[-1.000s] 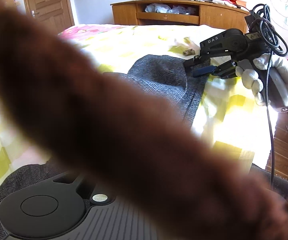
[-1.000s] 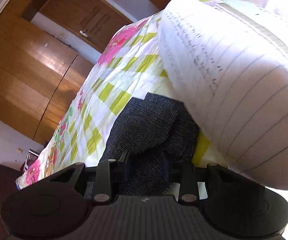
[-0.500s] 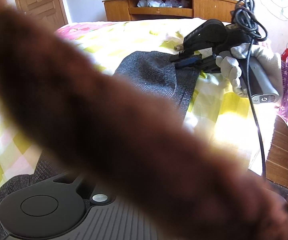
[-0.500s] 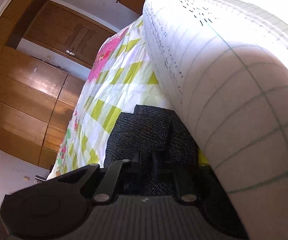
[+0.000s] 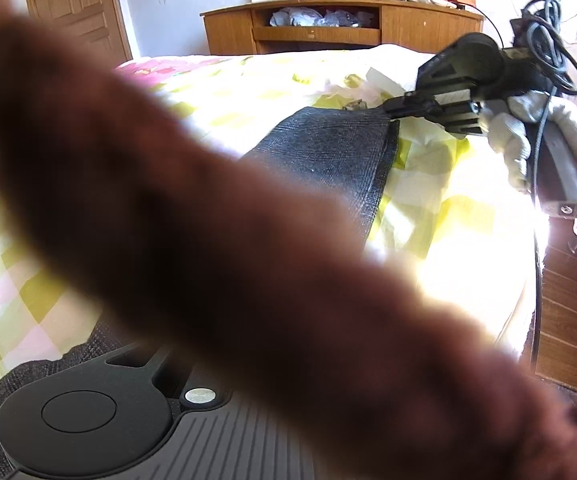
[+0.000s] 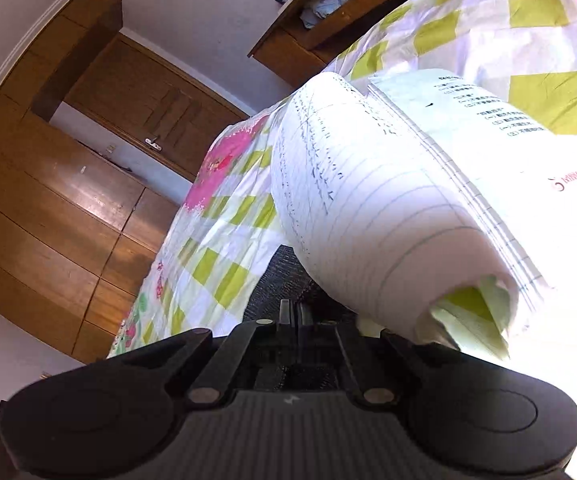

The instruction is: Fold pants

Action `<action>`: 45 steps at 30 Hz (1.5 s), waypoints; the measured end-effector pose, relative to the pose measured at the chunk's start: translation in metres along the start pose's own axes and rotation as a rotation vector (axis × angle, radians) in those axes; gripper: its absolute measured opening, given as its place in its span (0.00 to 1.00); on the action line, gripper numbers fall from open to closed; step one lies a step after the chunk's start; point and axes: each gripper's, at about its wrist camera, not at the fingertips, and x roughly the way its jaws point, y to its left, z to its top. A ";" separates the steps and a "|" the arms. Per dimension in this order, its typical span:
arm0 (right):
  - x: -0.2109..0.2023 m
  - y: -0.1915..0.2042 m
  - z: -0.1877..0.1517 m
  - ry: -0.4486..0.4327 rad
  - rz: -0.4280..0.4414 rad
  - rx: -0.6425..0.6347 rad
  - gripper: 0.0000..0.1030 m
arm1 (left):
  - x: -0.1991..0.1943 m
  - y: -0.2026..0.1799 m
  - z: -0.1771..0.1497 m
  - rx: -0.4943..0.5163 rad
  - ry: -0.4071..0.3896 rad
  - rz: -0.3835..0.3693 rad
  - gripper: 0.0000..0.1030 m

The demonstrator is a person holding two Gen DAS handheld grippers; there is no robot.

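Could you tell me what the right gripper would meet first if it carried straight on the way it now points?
Probably more of the dark grey woven pants that the right gripper is already shut on, then the yellow-checked bedsheet; depth is unclear.

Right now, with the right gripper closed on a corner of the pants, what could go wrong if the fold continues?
1. The right gripper pinches only the far corner of the pants; the thin hold may slip.
2. The open notebook lies right beside that gripper and may be dragged or trapped under the fold.
3. A blurred brown sleeve blocks most of the left wrist view, so the left gripper's hold is unseen.
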 end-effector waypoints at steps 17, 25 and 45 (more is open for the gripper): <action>0.016 0.008 -0.012 0.164 -0.118 -0.092 0.35 | -0.011 0.014 -0.021 -0.043 0.006 0.049 0.16; 0.017 0.000 -0.010 0.142 -0.171 -0.039 0.16 | -0.006 0.021 -0.045 -0.168 0.045 -0.033 0.22; 0.031 0.269 -0.238 0.700 0.450 -1.154 0.26 | -0.144 0.140 -0.148 -0.307 0.038 0.334 0.27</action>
